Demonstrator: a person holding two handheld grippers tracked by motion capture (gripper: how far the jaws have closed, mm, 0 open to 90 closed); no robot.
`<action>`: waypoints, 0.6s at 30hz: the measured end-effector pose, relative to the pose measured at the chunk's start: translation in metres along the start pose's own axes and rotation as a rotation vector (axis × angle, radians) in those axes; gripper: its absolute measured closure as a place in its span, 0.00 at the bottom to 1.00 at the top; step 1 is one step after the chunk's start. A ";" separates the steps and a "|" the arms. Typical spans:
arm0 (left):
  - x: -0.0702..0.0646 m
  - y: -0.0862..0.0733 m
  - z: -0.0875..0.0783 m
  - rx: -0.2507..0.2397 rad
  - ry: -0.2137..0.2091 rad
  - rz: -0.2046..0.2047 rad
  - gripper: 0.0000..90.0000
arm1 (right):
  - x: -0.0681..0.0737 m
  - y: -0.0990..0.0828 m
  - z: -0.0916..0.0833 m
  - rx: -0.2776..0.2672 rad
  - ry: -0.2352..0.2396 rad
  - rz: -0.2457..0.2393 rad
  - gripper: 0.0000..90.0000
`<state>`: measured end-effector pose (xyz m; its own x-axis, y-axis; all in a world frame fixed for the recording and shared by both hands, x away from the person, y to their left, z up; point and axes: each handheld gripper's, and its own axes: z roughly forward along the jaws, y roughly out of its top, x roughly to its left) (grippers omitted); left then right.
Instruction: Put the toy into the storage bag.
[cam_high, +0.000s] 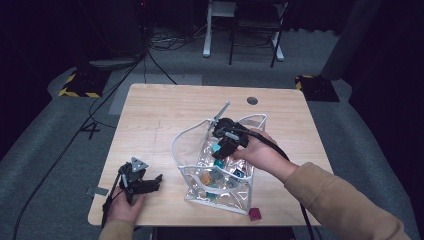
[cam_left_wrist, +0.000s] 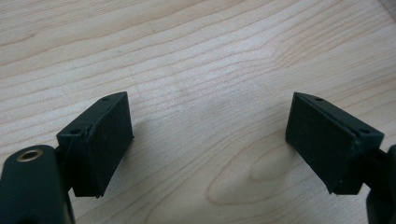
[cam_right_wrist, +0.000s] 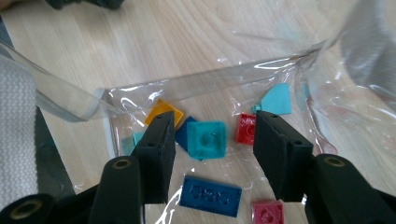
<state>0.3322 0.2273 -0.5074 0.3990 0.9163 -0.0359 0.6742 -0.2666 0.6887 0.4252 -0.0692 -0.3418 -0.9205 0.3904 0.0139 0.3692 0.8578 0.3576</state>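
Note:
A clear plastic bag (cam_high: 176, 145) with a white rim stands open on the wooden table (cam_high: 165, 110), with several toy bricks in it. My right gripper (cam_high: 223, 149) reaches down into its mouth. In the right gripper view the jaws (cam_right_wrist: 214, 119) stand apart over a teal square brick (cam_right_wrist: 208, 139), with a gap on each side of it. Around it lie an orange brick (cam_right_wrist: 161, 111), a red brick (cam_right_wrist: 245, 128), a long blue brick (cam_right_wrist: 211, 196) and a pale teal piece (cam_right_wrist: 278, 100). My left gripper (cam_high: 156, 183) rests near the table's front left, open, with bare wood between its jaws (cam_left_wrist: 210, 105).
A dark red brick (cam_high: 255, 214) lies on the table just outside the bag's front corner. There is a round cable hole (cam_high: 252, 100) at the far side. Cables trail over the grey floor to the left. A desk frame and a chair stand beyond the table.

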 end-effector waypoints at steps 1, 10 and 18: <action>0.000 0.000 0.000 0.000 0.000 0.000 0.17 | -0.001 -0.001 -0.002 -0.020 0.002 0.008 0.53; 0.000 0.000 0.000 0.000 0.000 0.000 0.17 | 0.000 -0.025 -0.045 -0.257 -0.001 0.037 0.53; 0.000 0.000 0.000 0.000 0.001 0.001 0.17 | 0.004 -0.057 -0.078 -0.392 -0.016 0.071 0.52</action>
<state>0.3322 0.2273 -0.5074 0.3987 0.9164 -0.0347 0.6740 -0.2671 0.6887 0.3906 -0.1429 -0.2890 -0.8914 0.4516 0.0383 0.3521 0.6369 0.6859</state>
